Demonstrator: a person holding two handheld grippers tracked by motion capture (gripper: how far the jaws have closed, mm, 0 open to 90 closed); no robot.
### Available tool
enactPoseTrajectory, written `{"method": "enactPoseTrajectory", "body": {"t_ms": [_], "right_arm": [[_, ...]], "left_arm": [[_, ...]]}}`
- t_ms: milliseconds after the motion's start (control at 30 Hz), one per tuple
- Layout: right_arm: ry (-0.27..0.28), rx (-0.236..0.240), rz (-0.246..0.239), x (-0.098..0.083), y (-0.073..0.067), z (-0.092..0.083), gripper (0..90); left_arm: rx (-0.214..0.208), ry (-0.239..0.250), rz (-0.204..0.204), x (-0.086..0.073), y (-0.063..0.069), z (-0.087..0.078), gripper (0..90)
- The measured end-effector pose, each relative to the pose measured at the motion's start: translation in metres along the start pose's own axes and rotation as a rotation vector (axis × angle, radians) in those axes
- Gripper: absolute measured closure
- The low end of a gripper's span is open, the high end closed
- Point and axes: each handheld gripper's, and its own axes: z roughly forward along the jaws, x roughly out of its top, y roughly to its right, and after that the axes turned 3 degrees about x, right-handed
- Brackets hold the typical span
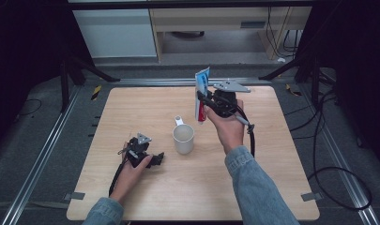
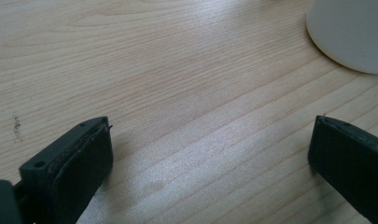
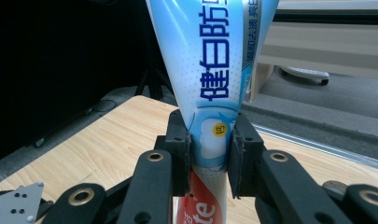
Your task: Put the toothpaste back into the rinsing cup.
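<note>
Pale wood grain covers the table (image 1: 131, 112), which is seen from above as a near-square top standing on grey floor mats between metal rails. Near the middle of it a white mug (image 1: 183, 138) is set upright, its handle turned toward the far side.

A toothpaste tube (image 1: 201, 93) in light blue, white and red is held upright above the far middle of the table, just beyond and to the right of the mug and clear of the tabletop. It is pinched by the right gripper (image 1: 207, 104), which is gripped in the person's right hand (image 1: 227, 129); a denim sleeve (image 1: 258, 187) is seen on that forearm. In the right gripper view the tube (image 3: 210, 70) is clamped between the two black jaws of the right gripper (image 3: 210, 156), around the band where the blue print meets the red part, with the wide crimped end pointing up. Blue characters are printed down the tube's face.

The left gripper (image 1: 155, 159) is held low over the near left part of the table by the left hand (image 1: 131, 171), just to the left of the mug. In the left gripper view the jaws of the left gripper (image 2: 210, 154) are spread wide, with bare wood (image 2: 177, 93) between them and nothing held. The rounded white side of the mug (image 2: 354, 37) is seen at the upper right of that view.
</note>
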Motion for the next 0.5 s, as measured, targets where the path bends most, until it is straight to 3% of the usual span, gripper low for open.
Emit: {"method": "enactPoseTrajectory", "body": {"t_ms": [300, 500], "right_arm": [[0.031, -0.010, 0.013, 0.0046, 0.0047, -0.0003, 73.2], [0.056, -0.008, 0.009, 0.0045, 0.0002, 0.0036, 73.2]], "left_arm": [[0.000, -0.001, 0.001, 0.0000, 0.0000, -0.0001, 0.0], [0.000, 0.000, 0.000, 0.0000, 0.0000, 0.0000, 0.0]]}}
